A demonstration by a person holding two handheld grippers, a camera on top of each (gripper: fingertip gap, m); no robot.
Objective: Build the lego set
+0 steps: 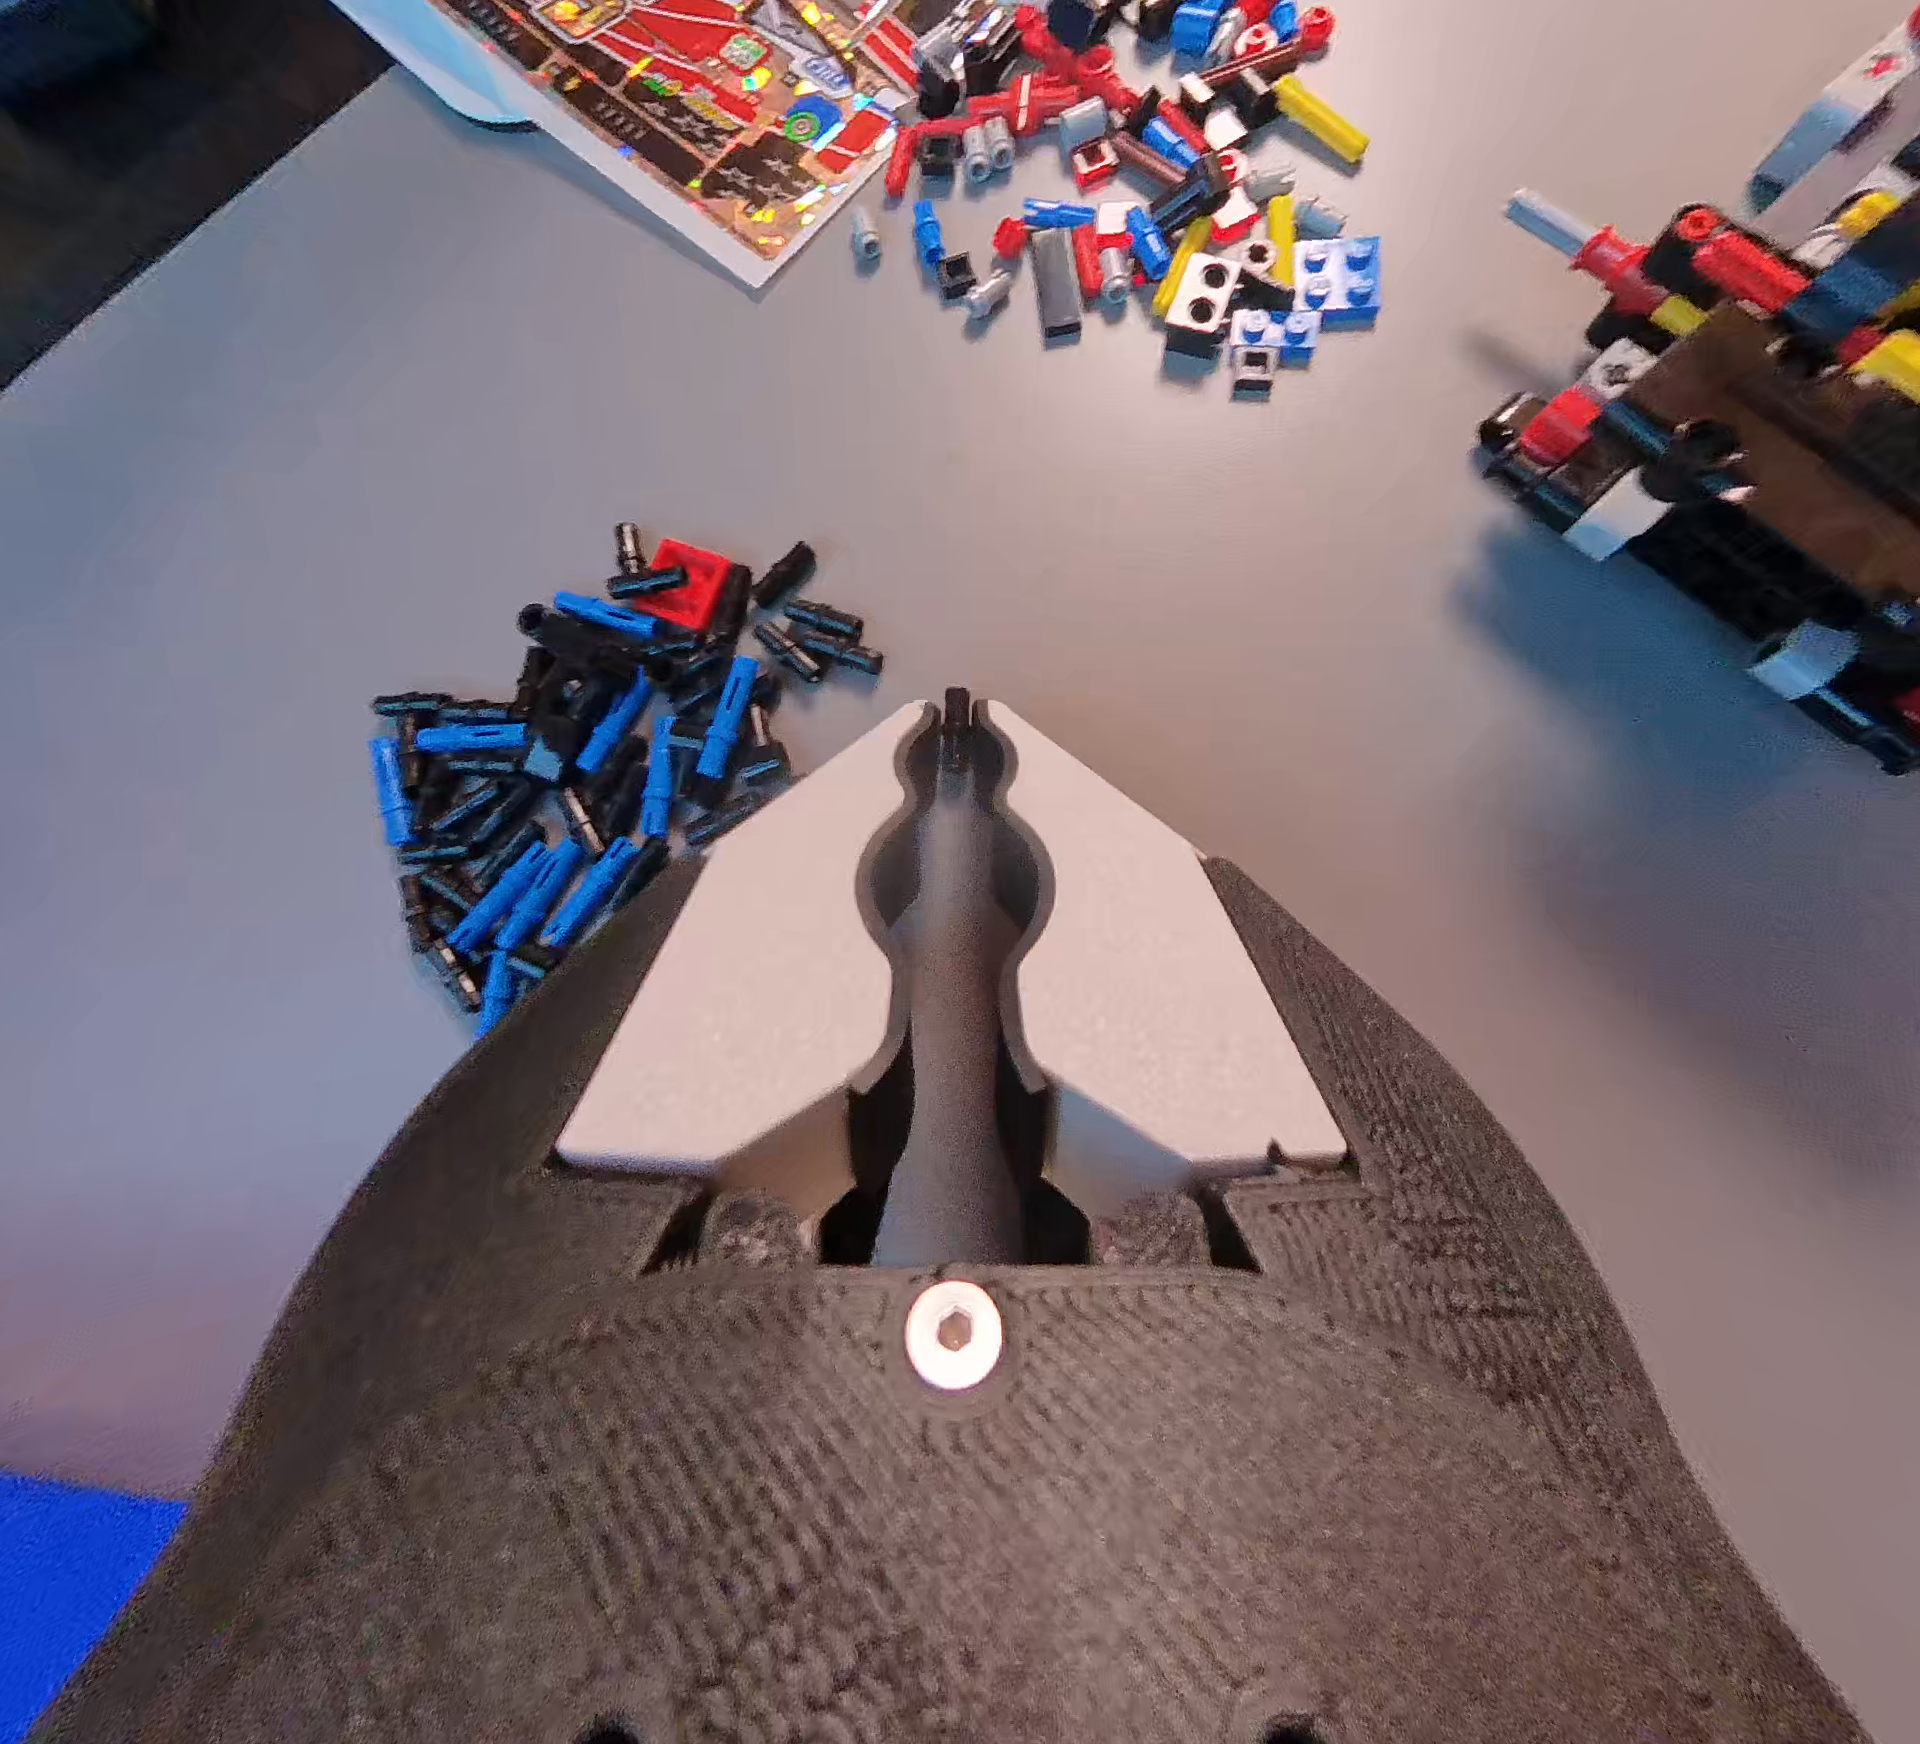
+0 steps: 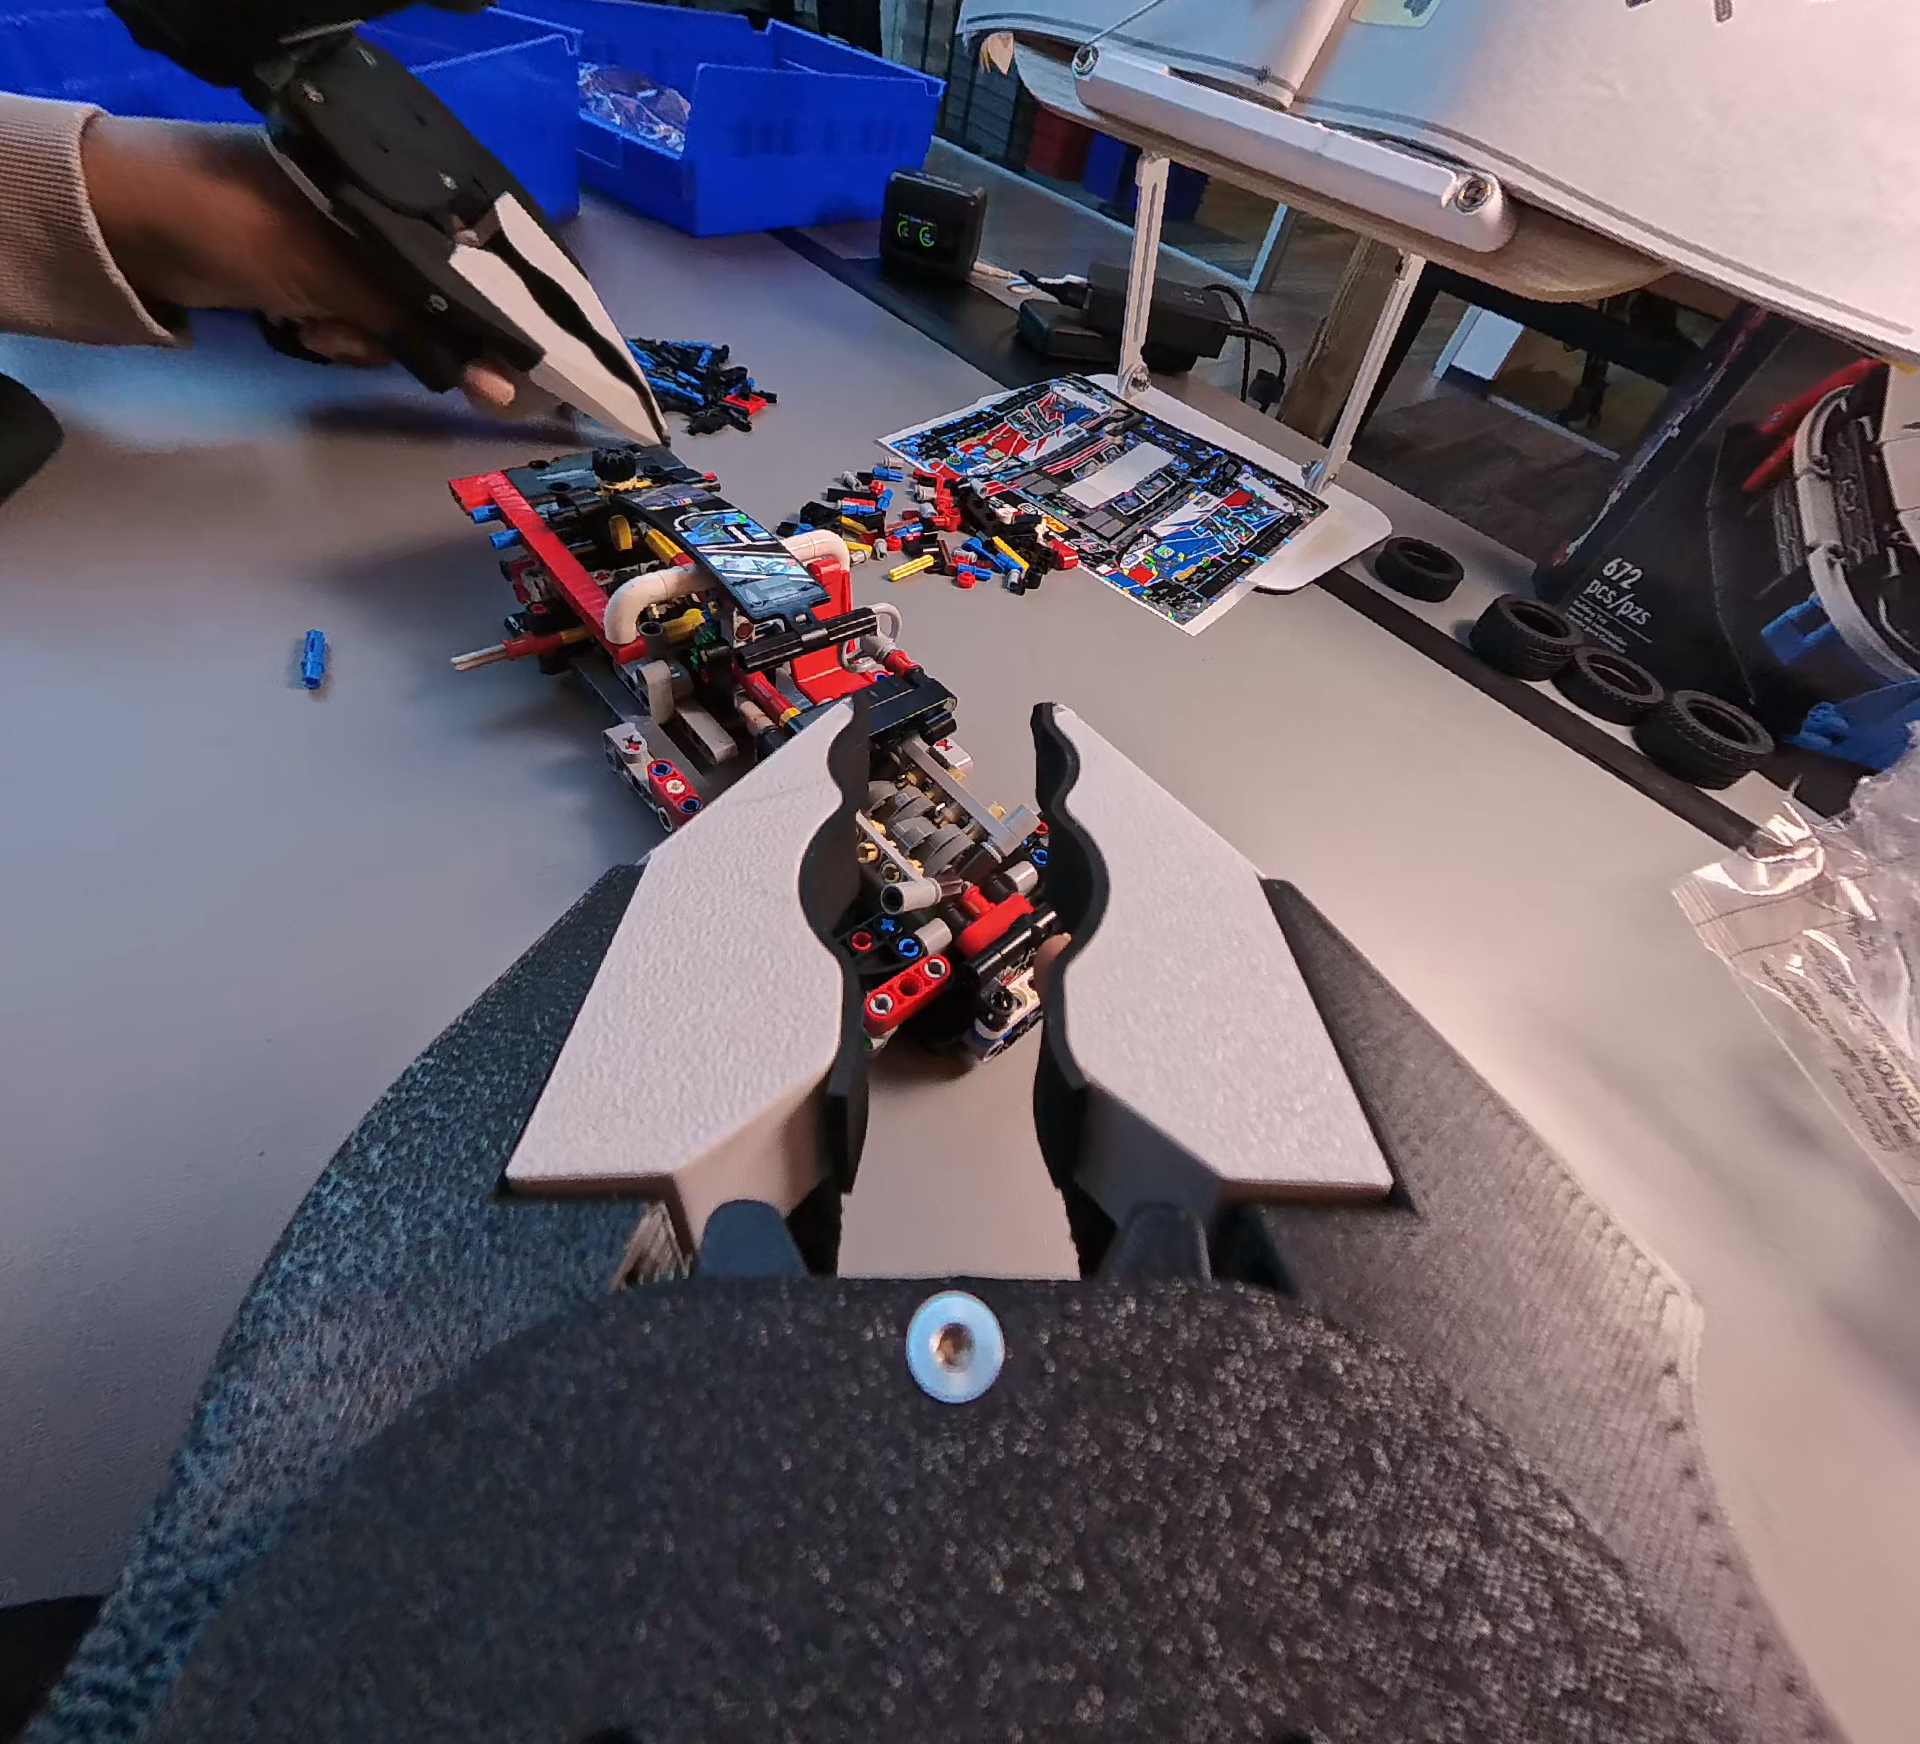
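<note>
Behind table: blue bins point(image 2: 748, 125); left tool point(image 1: 956, 718) pinching black pin point(image 1: 954, 728), right tool point(image 2: 948, 728) wide.

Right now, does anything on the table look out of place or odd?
One blue pin lies alone on the bare table, left of the car chassis and well away from both sorted piles. It looks like a stray. Otherwise nothing stands out: the left claw pinches a black pin, and the right claw straddles the chassis.

Grey table point(image 1: 1143, 551); black and blue pin pile point(image 1: 582, 759); mixed red, blue, yellow, black parts pile point(image 1: 1153, 136); holographic red-blue sticker sheet point(image 1: 644, 32); red-black lego chassis point(image 2: 707, 614); blue bins point(image 2: 748, 115); black tyres point(image 2: 1621, 676)
</note>
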